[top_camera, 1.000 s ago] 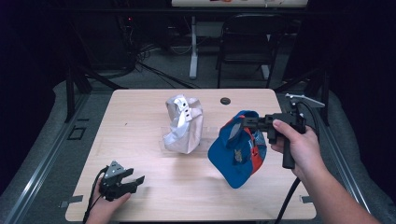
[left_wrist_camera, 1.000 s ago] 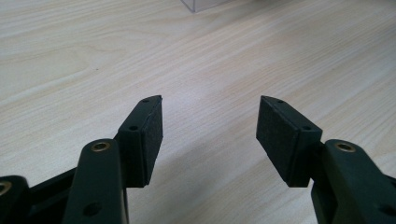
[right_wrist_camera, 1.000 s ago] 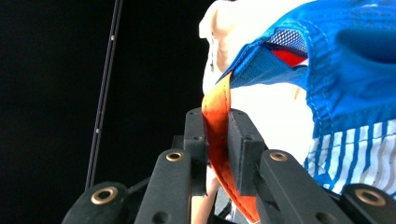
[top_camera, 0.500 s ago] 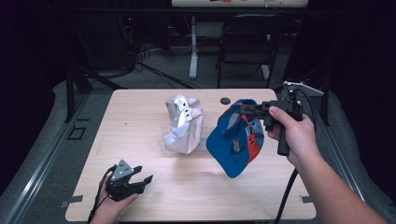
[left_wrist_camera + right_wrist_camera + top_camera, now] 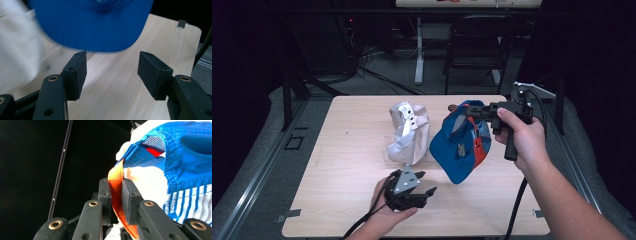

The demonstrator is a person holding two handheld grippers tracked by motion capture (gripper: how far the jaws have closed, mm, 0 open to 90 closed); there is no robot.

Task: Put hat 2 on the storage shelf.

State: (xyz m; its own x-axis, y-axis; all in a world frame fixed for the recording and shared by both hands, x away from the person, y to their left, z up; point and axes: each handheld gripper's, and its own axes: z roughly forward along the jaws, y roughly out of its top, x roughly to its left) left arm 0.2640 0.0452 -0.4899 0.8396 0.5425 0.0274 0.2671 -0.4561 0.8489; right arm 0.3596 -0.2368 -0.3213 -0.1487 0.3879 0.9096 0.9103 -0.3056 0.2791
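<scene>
in the high view we hold the right gripper (image 5: 472,111) up over the far right part of the light wooden table (image 5: 347,150), and its black jaws are clamped together on the rim of a blue fabric baseball cap with red and white panels (image 5: 462,145). the cap hangs down from that grip, brim lowest, clear of the tabletop, just beside a crumpled silver-grey fabric cap (image 5: 408,132) that lies on the table near the middle. in the right gripper view the jaws pinch an orange strip of the cap's inner band (image 5: 117,192) between their pads, with the blue cloth (image 5: 185,152) rising to the right.

our left gripper (image 5: 419,192) sits low near the front edge of the table, jaws spread apart with nothing between them. in the left gripper view its two pads (image 5: 75,72) stand wide over bare wood, and the blue brim (image 5: 95,27) hovers just beyond them, blurred.
</scene>
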